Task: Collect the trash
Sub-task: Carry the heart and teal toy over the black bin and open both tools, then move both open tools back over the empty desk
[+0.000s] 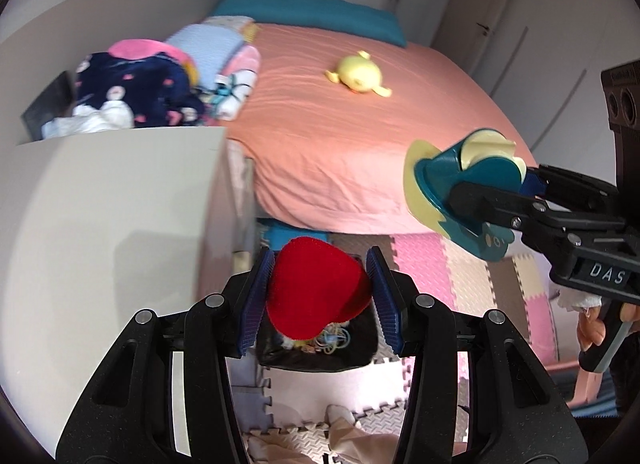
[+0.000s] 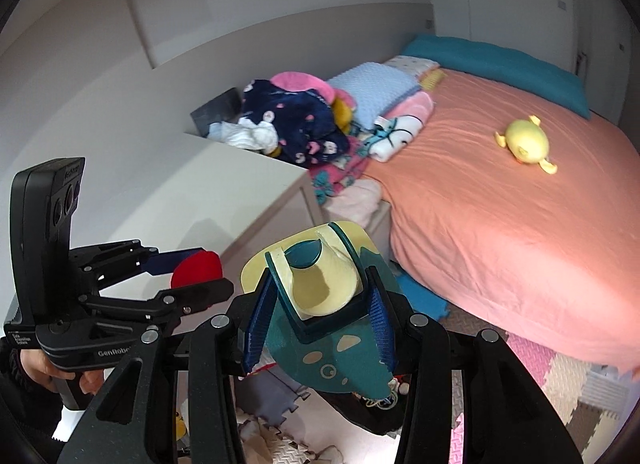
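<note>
My left gripper (image 1: 320, 296) is shut on a red fuzzy heart-shaped plush (image 1: 316, 292), held above a black-lined trash bin (image 1: 320, 356) that holds small tangled items. The plush also shows in the right wrist view (image 2: 197, 268). My right gripper (image 2: 316, 304) is shut on a teal and cream foam toy (image 2: 320, 304), held in the air beside the left gripper. The toy also shows at the right of the left wrist view (image 1: 460, 187). The bin sits below, partly hidden by the toy in the right wrist view.
A bed with a salmon sheet (image 1: 360, 135) carries a yellow plush duck (image 1: 358, 73) and a teal pillow (image 1: 312, 11). A white cabinet (image 1: 100, 223) stands left, with piled clothes (image 1: 132, 91) behind it. Pink and beige foam mats (image 1: 460, 276) cover the floor.
</note>
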Motion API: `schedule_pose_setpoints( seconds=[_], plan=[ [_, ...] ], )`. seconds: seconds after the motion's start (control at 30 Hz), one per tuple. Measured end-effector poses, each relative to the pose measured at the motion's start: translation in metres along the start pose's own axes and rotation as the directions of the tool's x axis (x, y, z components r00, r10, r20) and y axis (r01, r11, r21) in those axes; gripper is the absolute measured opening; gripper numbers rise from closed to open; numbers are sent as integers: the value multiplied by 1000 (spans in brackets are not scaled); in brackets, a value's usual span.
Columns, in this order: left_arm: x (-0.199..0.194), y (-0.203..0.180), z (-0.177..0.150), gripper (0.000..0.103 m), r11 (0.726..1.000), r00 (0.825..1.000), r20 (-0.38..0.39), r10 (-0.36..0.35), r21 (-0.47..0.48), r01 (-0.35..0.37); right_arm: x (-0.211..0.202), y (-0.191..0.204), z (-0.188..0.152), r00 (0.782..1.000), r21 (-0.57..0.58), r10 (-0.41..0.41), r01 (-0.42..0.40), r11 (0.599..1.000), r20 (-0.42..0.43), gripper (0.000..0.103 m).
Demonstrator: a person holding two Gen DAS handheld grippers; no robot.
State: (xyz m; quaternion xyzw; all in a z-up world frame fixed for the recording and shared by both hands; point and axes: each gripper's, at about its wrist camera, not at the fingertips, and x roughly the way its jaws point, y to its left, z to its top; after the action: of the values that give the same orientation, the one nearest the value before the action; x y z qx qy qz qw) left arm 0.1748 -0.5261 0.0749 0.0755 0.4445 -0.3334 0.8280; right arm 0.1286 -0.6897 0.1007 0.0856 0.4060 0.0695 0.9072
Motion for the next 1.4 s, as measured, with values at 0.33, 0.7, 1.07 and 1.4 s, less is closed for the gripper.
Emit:
schedule_pose_setpoints(
  seconds=[0.33, 0.7, 1.07, 1.4],
  plan=[
    [43, -8, 5, 97, 988, 982, -111, 150, 32, -148, -19, -41, -6, 991, 132, -100, 88, 987, 88, 100],
    [24, 11, 6, 97, 990, 986, -88, 141, -6, -142, -15, -27, 0, 995, 102, -87, 82, 991, 54, 100],
    [-5, 35, -5, 97, 985, 986, -56, 160, -53, -163, -12, 11, 8, 997, 60, -57, 54, 997, 50, 100],
    [-58, 84, -31, 97, 967, 975, 1, 221, -129, -219, 3, 86, 21, 998, -13, 35, -34, 999, 54, 100]
  ],
)
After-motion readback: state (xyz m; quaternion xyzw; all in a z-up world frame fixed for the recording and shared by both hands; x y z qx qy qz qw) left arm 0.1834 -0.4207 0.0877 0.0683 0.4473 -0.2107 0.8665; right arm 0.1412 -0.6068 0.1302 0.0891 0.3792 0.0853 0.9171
